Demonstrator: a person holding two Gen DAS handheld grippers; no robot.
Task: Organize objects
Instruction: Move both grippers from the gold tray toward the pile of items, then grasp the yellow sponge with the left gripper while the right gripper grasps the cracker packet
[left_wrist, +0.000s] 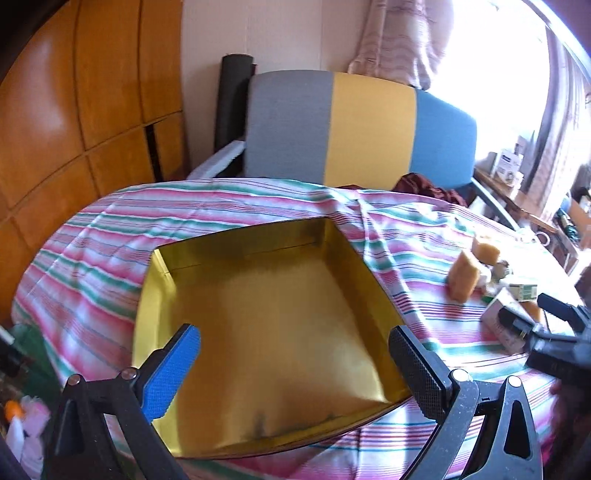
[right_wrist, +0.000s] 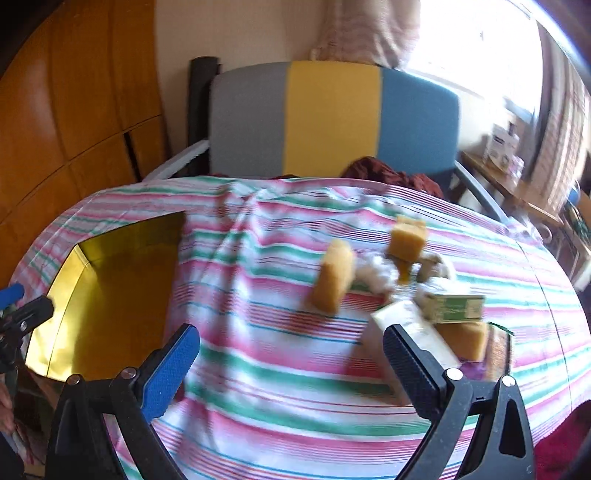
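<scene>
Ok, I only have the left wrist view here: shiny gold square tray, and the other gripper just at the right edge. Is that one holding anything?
Observer: No. The right gripper is open, and only the pink-and-green striped cloth shows in its gap.
Operator: I make out two sponges. Is that all?
Observer: There is a third yellow sponge block, on the near side of the green-and-cream carton.
Operator: Which item is closest to that gripper?
Observer: The white rectangular box, just ahead of its black side.
</scene>
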